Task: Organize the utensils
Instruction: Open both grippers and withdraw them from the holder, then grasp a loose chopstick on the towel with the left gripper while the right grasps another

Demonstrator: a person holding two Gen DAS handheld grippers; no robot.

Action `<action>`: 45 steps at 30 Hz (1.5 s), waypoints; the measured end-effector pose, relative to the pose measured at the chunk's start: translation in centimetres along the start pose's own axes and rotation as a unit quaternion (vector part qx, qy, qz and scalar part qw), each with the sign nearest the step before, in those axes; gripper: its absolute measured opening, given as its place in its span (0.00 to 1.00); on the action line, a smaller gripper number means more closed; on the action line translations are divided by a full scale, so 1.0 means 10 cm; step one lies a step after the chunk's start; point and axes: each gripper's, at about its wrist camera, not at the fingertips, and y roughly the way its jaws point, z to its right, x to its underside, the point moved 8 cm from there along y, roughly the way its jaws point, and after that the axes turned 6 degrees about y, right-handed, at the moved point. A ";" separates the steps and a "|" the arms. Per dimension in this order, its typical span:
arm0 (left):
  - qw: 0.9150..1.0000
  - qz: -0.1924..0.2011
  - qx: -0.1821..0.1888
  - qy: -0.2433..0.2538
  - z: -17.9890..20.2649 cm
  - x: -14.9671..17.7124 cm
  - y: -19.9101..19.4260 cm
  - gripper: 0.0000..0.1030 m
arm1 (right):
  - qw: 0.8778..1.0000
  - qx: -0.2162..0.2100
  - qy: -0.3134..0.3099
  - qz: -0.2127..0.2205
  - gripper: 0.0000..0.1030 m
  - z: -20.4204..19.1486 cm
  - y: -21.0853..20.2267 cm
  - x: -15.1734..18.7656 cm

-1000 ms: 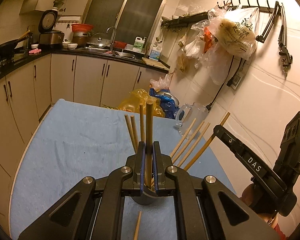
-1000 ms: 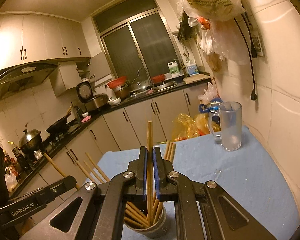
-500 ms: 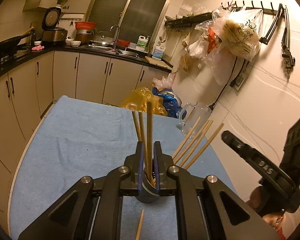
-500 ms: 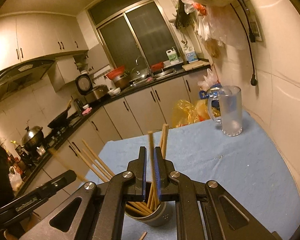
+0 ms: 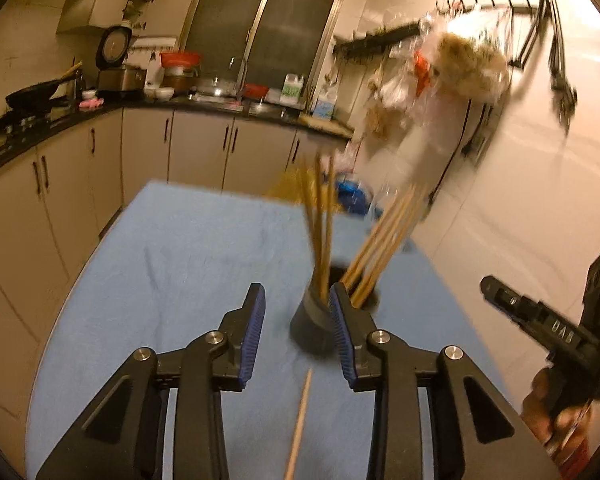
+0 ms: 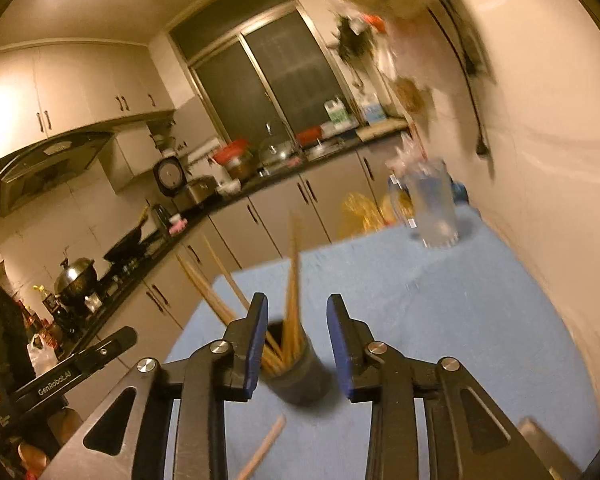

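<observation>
A dark round holder (image 5: pixel 314 320) stands on the blue cloth (image 5: pixel 188 264), with several wooden chopsticks (image 5: pixel 320 232) leaning in it. My left gripper (image 5: pixel 298 322) is open and empty, just in front of the holder. My right gripper (image 6: pixel 298 330) is open and empty, with the holder (image 6: pixel 300 372) and its chopsticks (image 6: pixel 292 304) between its fingers. One loose chopstick (image 5: pixel 300 424) lies on the cloth near me; it also shows in the right wrist view (image 6: pixel 262 450). The right gripper shows in the left wrist view (image 5: pixel 540 320).
A glass mug (image 6: pixel 432 208) stands at the table's far end by the right wall. Plastic bags (image 5: pixel 452 64) hang on that wall. Kitchen cabinets and a counter (image 5: pixel 148 136) run along the left and the back. A yellow bag (image 6: pixel 360 216) sits beyond the table.
Both grippers have opened and let go of their chopsticks, which now stand in the holder. Both have pulled back and up a little.
</observation>
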 end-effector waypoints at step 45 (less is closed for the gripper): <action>0.977 -0.208 0.015 0.034 0.15 1.29 0.62 0.36 | 0.959 0.102 -0.068 -0.256 0.07 0.62 0.52 1.43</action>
